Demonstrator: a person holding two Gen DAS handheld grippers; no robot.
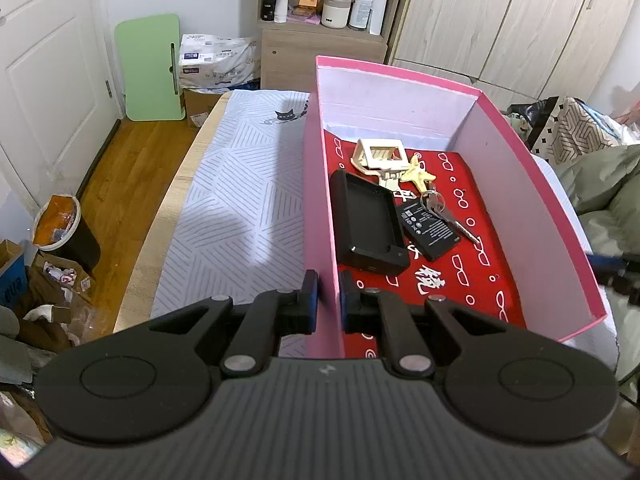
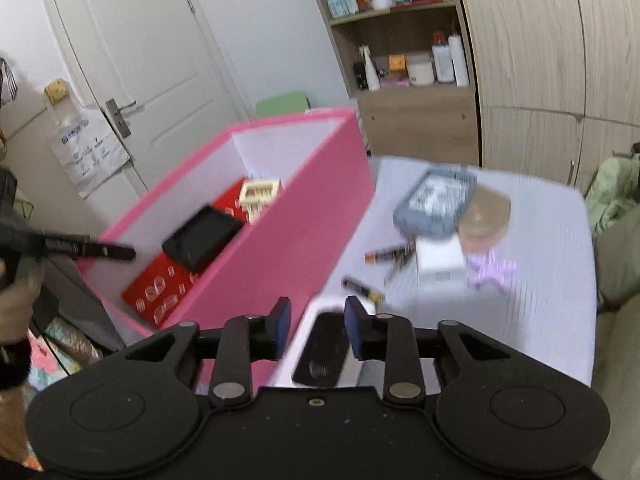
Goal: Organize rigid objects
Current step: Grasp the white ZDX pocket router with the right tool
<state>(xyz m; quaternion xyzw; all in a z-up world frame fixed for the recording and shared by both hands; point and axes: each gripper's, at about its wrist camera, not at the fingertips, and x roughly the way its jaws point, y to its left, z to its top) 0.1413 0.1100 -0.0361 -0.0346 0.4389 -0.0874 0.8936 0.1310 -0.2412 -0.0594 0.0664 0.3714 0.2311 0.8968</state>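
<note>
The red liner [image 1: 472, 280] in the pink box [image 1: 532, 184] carries white Chinese characters, one reading 镜. The battery's [image 1: 430, 228] label print and the tissue pack's [image 1: 216, 60] lettering are too small to read.

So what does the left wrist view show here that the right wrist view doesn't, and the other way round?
Only the left wrist view shows the left gripper shut on the pink box's near wall, plus the keys and flat black battery inside. Only the right wrist view shows the right gripper, open and empty over a white phone, and the loose items still on the table: a grey case, a purple clip. Both show the pink box, the black tray and the cream stand in it.
</note>
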